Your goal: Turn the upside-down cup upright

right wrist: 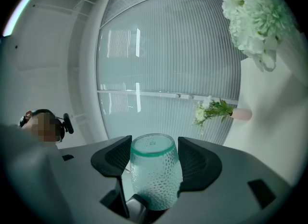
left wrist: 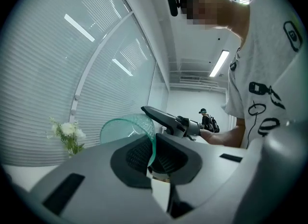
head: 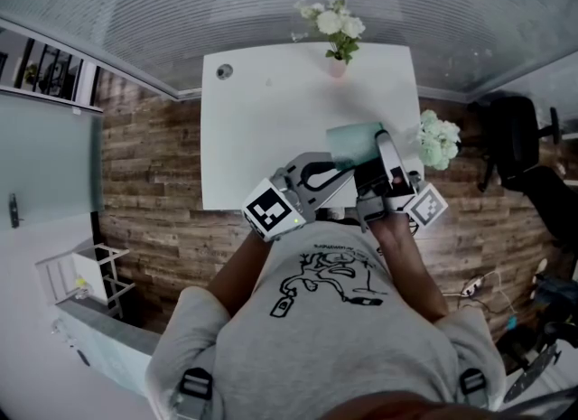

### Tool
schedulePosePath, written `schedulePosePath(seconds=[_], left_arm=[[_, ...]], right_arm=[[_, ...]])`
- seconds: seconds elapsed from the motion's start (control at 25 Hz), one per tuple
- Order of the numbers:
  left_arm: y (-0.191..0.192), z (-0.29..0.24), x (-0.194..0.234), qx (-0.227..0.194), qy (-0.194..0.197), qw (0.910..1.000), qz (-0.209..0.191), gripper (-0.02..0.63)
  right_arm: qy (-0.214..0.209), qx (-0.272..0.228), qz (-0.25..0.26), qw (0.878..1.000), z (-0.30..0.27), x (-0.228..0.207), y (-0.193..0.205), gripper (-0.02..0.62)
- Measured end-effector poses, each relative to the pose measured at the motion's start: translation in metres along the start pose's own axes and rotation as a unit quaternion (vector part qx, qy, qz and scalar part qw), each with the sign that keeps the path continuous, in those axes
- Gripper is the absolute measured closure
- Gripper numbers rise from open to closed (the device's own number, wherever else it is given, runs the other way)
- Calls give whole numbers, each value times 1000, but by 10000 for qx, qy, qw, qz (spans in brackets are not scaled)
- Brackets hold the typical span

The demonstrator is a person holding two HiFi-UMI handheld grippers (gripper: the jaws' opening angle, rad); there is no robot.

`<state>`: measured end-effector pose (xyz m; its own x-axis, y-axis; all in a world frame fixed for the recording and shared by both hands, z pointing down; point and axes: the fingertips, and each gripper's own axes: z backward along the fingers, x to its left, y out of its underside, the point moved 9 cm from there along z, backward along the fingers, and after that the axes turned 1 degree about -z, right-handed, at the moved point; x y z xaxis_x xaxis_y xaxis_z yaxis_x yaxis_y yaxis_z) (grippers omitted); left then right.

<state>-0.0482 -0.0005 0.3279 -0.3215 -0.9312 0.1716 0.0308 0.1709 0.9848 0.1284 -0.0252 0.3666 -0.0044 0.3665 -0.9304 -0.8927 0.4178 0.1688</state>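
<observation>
the pale green dimpled glass cup [right wrist: 154, 175] is held on its side above the near edge of the white desk [head: 262, 129], apparently clear of the desk top. the right tongs [right wrist: 155, 159] are spread wide and clamped across its body, with the base pointing away. the left tongs [left wrist: 153, 153] are pinched nearly closed on the thin rim wall. the cup looks light, rigid, smooth and breakable, so the body grip seems safer. the rim pinch could slip or chip it.

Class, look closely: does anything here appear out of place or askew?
The green cup is off the white table, tipped sideways in mid-air: the right hand-held gripper clamps its body, the left hand-held gripper pinches its rim.
</observation>
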Motion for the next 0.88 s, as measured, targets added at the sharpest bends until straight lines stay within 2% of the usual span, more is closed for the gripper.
schedulePosePath(seconds=[0.4, 0.88], left_arm=[[-3, -1, -1, 20, 156, 9998, 107, 591], [-7, 4, 5, -112, 112, 9998, 150, 591]], right_arm=[[-329, 61, -107, 9994, -2, -1, 0, 278], [-311, 174, 159, 9992, -3, 7, 2, 279]])
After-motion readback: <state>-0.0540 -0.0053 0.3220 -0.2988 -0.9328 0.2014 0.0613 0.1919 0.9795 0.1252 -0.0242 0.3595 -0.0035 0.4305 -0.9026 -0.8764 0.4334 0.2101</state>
